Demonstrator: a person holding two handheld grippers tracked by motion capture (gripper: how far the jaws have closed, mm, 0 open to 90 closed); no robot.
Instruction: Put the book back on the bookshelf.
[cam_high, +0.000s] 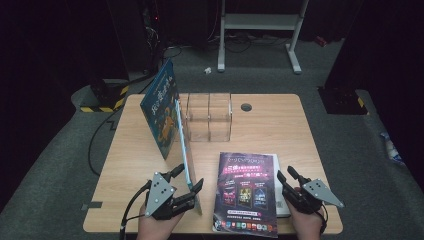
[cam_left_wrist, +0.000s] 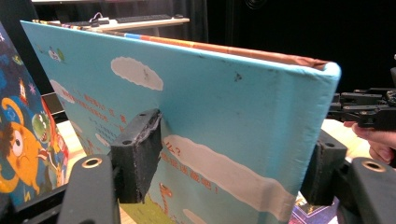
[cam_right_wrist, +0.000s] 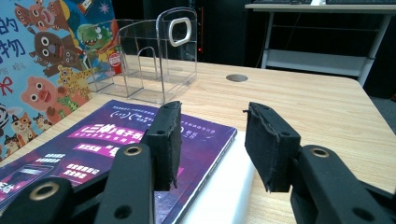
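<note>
In the high view, a light wooden worktop (cam_high: 260, 130) is seen with two hand-held grippers at its near edge. The left gripper (cam_high: 189, 179) is set around the near end of a thin light-blue picture book (cam_high: 185, 142) that is stood upright on its edge. Beside it a second upright picture book with a dark-blue cover and an orange creature (cam_high: 161, 107) is leaned, its far corner reaching past the worktop's back edge. Behind them one clear plastic divided holder (cam_high: 209, 116) is placed. A purple magazine (cam_high: 246, 192) is laid flat near the right gripper (cam_high: 289, 179), and a white book or pad (cam_high: 283, 190) is largely hidden beneath it; the magazine's near edge is cut off at the bottom of the view.

In the left gripper view, the light-blue book is seen between the two jaws. The left pad is pressed against the cover; the right pad is partly hidden behind the book's corner, so contact there cannot be made out. The other gripper is cut off at the right edge.

In the right gripper view, the jaws are held apart with nothing between the pads, above the magazine's edge and the white strip beneath it.
</note>
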